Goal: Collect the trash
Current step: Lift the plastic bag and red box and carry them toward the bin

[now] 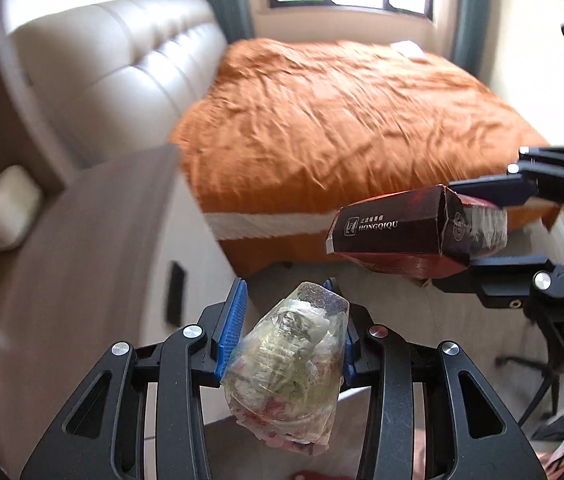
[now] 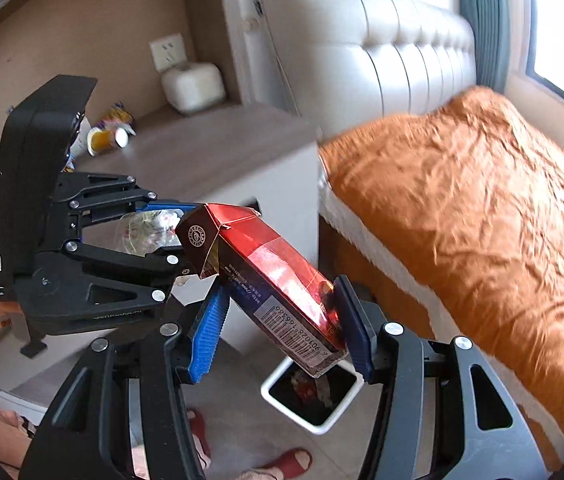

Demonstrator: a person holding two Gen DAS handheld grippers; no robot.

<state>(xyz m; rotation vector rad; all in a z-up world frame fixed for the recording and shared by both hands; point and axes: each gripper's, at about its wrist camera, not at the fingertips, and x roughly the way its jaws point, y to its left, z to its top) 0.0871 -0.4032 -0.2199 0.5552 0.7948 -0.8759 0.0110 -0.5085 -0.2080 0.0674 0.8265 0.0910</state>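
Observation:
My left gripper (image 1: 286, 296) is shut on a crumpled clear plastic bag (image 1: 290, 364) stuffed with wrappers, squeezed between its blue pads (image 1: 233, 320). My right gripper (image 2: 277, 292) is shut on a dark red carton (image 2: 269, 276) with a barcode, held slantwise. Each gripper shows in the other view: the right gripper (image 1: 478, 228) with the carton (image 1: 402, 228) at the right, the left gripper (image 2: 169, 232) with the bag (image 2: 147, 228) at the left. A white bin (image 2: 277, 404) with a dark liner stands on the floor just under the carton's lower end.
A wooden nightstand (image 2: 209, 152) carries a yellow cup (image 2: 103, 138), wrappers and a white box (image 2: 193, 86). A bed with an orange cover (image 1: 342, 120) and a padded headboard (image 1: 113, 72) fills the far side. The person's feet in red slippers (image 2: 290, 462) stand by the bin.

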